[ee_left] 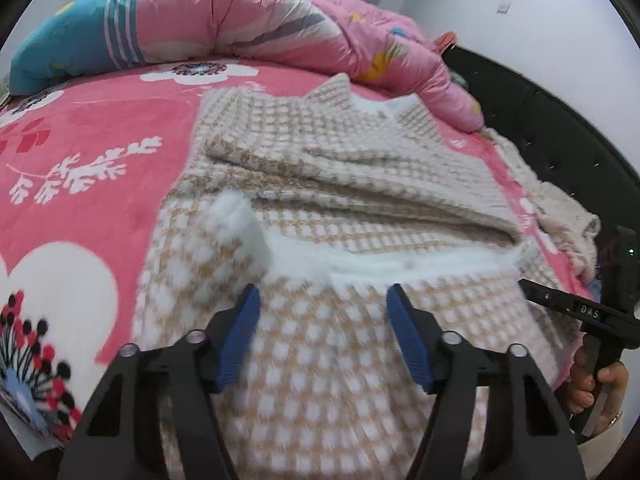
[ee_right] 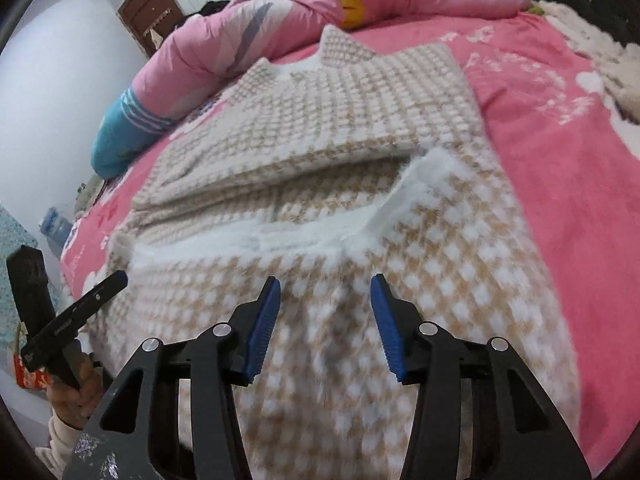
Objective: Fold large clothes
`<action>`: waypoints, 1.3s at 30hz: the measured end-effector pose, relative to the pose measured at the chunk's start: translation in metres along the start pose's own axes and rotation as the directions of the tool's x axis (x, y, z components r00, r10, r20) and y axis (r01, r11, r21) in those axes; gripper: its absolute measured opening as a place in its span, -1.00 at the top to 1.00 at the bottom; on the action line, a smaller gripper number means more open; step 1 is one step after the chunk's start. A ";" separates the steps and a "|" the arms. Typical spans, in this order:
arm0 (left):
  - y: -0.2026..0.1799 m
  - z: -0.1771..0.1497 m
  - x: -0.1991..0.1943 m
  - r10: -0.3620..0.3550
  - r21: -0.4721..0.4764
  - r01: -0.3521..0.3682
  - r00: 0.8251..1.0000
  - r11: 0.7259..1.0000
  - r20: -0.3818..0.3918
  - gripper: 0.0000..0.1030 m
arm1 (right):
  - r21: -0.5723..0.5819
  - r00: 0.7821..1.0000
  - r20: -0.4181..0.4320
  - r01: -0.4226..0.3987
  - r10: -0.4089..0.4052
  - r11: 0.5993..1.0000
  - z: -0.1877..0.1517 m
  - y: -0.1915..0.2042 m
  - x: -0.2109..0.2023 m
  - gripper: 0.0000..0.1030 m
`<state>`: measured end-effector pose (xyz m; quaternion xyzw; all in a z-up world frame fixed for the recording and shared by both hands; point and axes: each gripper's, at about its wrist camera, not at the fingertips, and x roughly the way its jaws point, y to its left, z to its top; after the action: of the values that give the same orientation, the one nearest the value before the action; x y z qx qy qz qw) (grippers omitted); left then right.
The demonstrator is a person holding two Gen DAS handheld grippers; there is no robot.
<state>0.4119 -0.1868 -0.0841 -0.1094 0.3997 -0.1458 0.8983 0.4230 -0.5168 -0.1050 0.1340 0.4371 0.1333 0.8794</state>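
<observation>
A fluffy beige-and-white checked garment (ee_left: 328,184) lies spread on the pink flowered bedspread (ee_left: 92,128). Its upper part is folded over, and a white fuzzy cuff (ee_left: 244,220) and white band (ee_left: 400,260) show across the middle. My left gripper (ee_left: 324,292) hovers open over the near checked part, with nothing between its blue pads. In the right wrist view the same garment (ee_right: 340,120) fills the centre. My right gripper (ee_right: 324,280) stands open above its near part, just short of the white band (ee_right: 280,240). Neither gripper pinches the cloth.
A rolled pink quilt (ee_left: 240,12) with a blue end lies along the far side of the bed. A cream fuzzy cloth (ee_left: 560,208) rests by the black headboard (ee_left: 560,128). A hand (ee_left: 596,384) holds the other gripper at the right edge. A brown door (ee_right: 148,4) stands at the back.
</observation>
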 end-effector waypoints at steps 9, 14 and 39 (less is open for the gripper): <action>-0.013 -0.003 -0.001 0.042 0.078 -0.045 0.998 0.996 0.047 0.87 | -0.066 0.997 0.063 0.058 -0.053 0.996 0.002 0.022 -0.011 0.96; -0.017 0.012 -0.027 0.028 0.092 -0.041 0.990 0.995 0.140 0.94 | -0.073 0.985 0.167 0.054 -0.041 0.996 0.016 0.035 -0.044 0.97; 0.032 0.019 -0.046 0.075 0.055 -0.084 0.985 0.995 0.157 0.47 | -0.110 0.972 0.203 0.144 -0.120 0.983 0.013 -0.016 -0.066 -0.15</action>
<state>0.4025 -0.1390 -0.0501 -0.0766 0.3284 -0.1130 0.9346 0.3972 -0.5567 -0.0546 0.0619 0.3476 0.0876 0.9315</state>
